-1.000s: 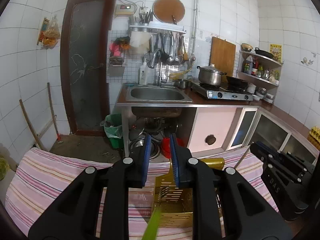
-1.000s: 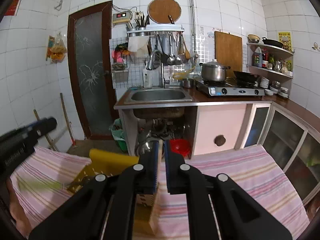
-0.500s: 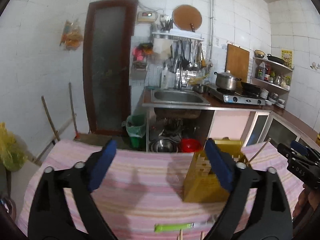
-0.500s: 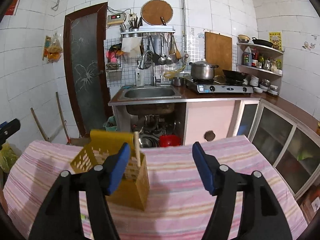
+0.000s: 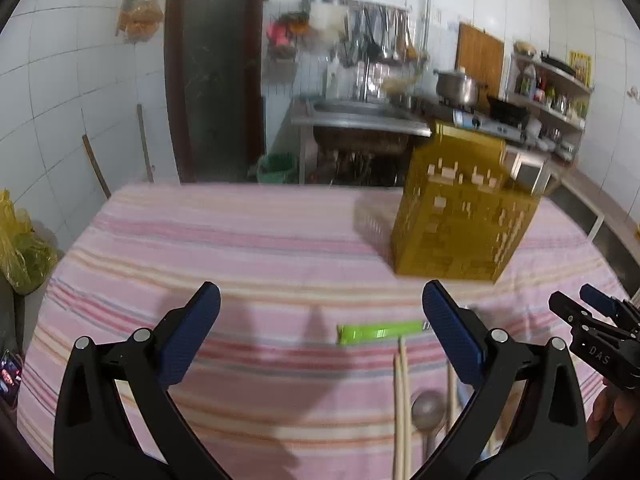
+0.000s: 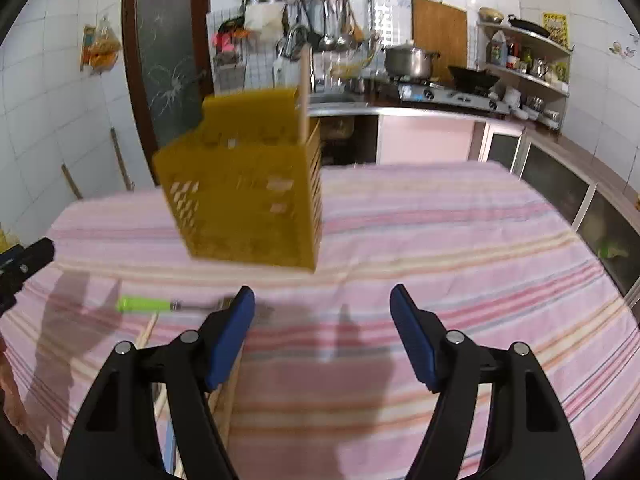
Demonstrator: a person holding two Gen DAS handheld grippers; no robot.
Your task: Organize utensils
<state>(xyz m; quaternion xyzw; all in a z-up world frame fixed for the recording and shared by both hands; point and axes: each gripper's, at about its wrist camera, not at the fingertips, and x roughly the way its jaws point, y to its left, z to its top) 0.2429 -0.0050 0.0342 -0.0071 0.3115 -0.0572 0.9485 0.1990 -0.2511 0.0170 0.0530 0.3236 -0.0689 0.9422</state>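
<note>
A yellow perforated utensil holder [image 5: 460, 216] stands on the pink striped cloth [image 5: 240, 248]; in the right wrist view the holder [image 6: 248, 200] has one wooden chopstick [image 6: 305, 92] upright in it. A green-handled utensil [image 5: 380, 331] lies flat on the cloth, also in the right wrist view [image 6: 144, 304]. Wooden chopsticks [image 5: 401, 400] and a metal spoon [image 5: 428, 412] lie near it. My left gripper [image 5: 320, 340] is open and empty, just short of the green handle. My right gripper [image 6: 322, 332] is open and empty, in front of the holder.
The right gripper shows at the right edge of the left wrist view [image 5: 596, 344]. Behind the table are a sink [image 5: 360, 120], a stove with a pot [image 6: 408, 62], shelves and a dark door [image 6: 168, 56]. A yellow bag [image 5: 20, 256] hangs at the left.
Both grippers went from shut to wide open and pulled back and down toward the cloth. The green-handled utensil, earlier in the left gripper, now lies on the cloth.
</note>
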